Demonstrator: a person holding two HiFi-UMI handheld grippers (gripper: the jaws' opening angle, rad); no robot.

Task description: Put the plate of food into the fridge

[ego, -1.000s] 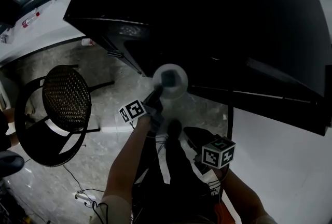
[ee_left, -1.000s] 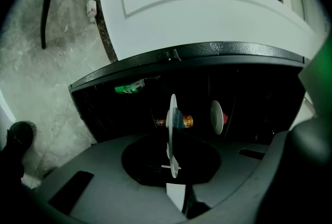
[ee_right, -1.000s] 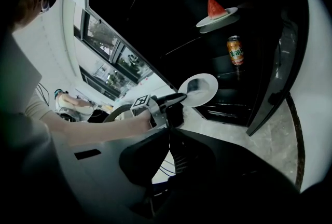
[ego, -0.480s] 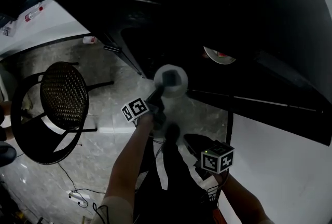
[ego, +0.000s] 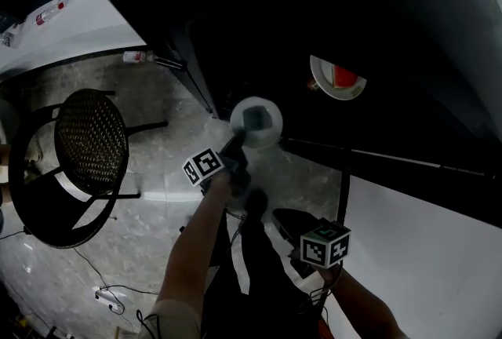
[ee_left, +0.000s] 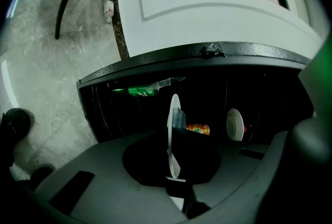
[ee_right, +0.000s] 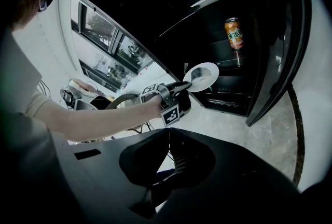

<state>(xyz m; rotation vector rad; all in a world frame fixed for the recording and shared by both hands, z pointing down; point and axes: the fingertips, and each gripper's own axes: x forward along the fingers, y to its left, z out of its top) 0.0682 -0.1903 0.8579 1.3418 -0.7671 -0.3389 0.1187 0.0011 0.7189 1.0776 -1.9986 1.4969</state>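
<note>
Left claw (ego: pixel 252 124) is gripping a white plate (ego: pixel 272 128) by its rim, just outside the open fridge (ego: pixel 376 153); can't tell if it's carrying food. Right claw (ee_right: pixel 170 150) is closed, empty. A plate with red food (ego: pixel 336 78) is sitting on a shelf inside. Suggest keeping the held plate level and sliding it in clear of the can (ee_right: pixel 234 32).

Open fridge (ego: pixel 259 8): an upper shelf (ee_right: pixel 171 23) carries a plate (ego: pixel 336 78) bearing a red wedge of food; a lower shelf (ee_right: pixel 228 60) carries an orange can (ee_right: pixel 234 32). Grey marble floor (ego: pixel 157 118): a black chair (ego: pixel 90 143) stands at left, a small bottle (ego: pixel 133 56) lies by the far wall, and cables (ego: pixel 110 294) trail near.
</note>
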